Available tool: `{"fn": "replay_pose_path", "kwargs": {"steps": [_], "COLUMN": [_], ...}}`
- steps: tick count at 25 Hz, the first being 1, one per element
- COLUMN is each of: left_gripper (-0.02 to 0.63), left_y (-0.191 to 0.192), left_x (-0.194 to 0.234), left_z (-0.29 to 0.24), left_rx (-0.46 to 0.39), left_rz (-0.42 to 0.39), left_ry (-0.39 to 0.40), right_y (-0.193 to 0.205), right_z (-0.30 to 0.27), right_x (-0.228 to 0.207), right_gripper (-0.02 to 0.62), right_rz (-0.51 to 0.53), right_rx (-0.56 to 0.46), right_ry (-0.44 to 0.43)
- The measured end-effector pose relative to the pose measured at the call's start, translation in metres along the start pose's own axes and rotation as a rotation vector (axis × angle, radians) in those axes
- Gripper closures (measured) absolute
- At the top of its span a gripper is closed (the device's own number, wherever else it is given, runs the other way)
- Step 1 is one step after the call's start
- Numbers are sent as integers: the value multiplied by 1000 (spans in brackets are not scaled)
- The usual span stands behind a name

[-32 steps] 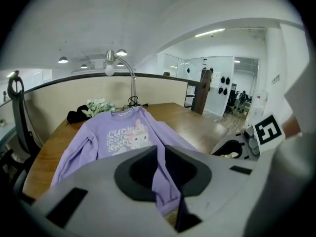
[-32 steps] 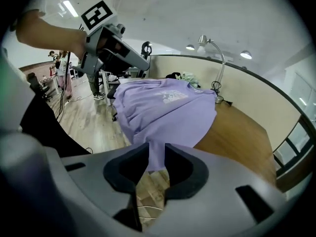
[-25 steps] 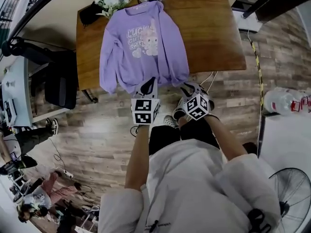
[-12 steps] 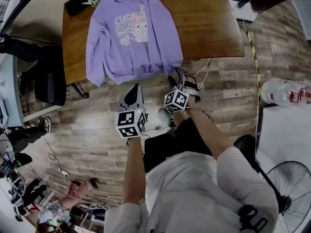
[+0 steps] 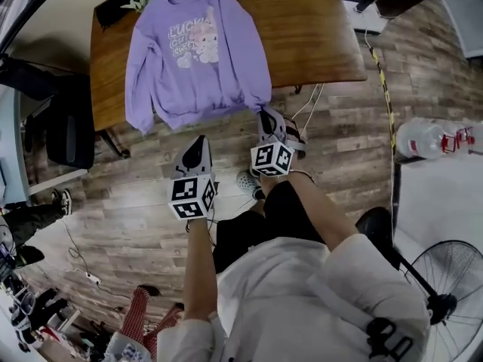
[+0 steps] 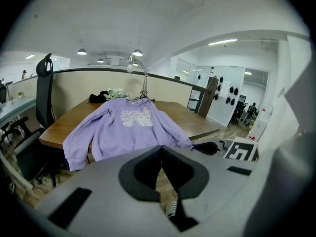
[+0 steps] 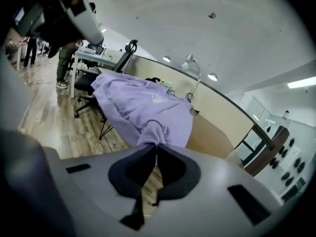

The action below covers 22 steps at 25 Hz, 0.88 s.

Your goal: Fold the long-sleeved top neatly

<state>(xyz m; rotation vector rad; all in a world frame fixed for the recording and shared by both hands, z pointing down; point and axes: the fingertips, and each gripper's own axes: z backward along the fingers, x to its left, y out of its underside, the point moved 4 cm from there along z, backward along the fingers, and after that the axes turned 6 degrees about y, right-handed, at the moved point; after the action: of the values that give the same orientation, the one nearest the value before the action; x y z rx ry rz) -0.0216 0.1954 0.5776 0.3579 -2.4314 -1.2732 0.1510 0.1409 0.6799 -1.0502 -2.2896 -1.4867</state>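
Here's the soft lilac long-sleeved top with the cartoon print (image 5: 200,59), spread face up on the brown wooden table (image 5: 317,29). Its collar is at the far side, the hem runs along the near edge, and the sleeve on the person's left droops over that edge.

It looks like light, floppy knit that will sag and crease wherever it isn't supported, though it shouldn't slip. The thicker ribbed parts are probably the safest places to pinch: cuffs, hem corners, shoulder seams.

The right gripper (image 5: 264,114) has gone for exactly that. Its jaws have just been closing and now stand all but together with the ribbed lilac cuff (image 7: 150,130) of the near right sleeve bunched between their tips — a small pinch at the very end of the sleeve, right at the table's front edge.

The left gripper (image 5: 201,142) has its jaws pressed fully together with nothing between them. It hangs off the table over the plank floor, pointing toward the hem, and the top lies ahead of its tips, not touching.

For a tidy fold, I'd judge the left needs a hold of its own on that side — shoulder or hem.
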Motion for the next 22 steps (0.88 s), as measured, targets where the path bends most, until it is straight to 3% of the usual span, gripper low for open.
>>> {"fn": "replay_pose_path", "kwargs": {"steps": [12, 16, 22], "left_gripper": [583, 583, 581], "left_y": [-58, -83, -116], "left_x": [-33, -40, -46], "left_z": [5, 4, -11], "left_rx": [-77, -100, -95], "left_rz": [-85, -108, -145], "left_ry": [38, 40, 31], "right_y": [-47, -65, -68], "right_z": [63, 59, 35], "right_x": [-164, -223, -317], "right_gripper": [578, 578, 578], "right_rz": [-394, -448, -441], "right_rx": [-72, -101, -96], "right_ry": [-83, -73, -45]}}
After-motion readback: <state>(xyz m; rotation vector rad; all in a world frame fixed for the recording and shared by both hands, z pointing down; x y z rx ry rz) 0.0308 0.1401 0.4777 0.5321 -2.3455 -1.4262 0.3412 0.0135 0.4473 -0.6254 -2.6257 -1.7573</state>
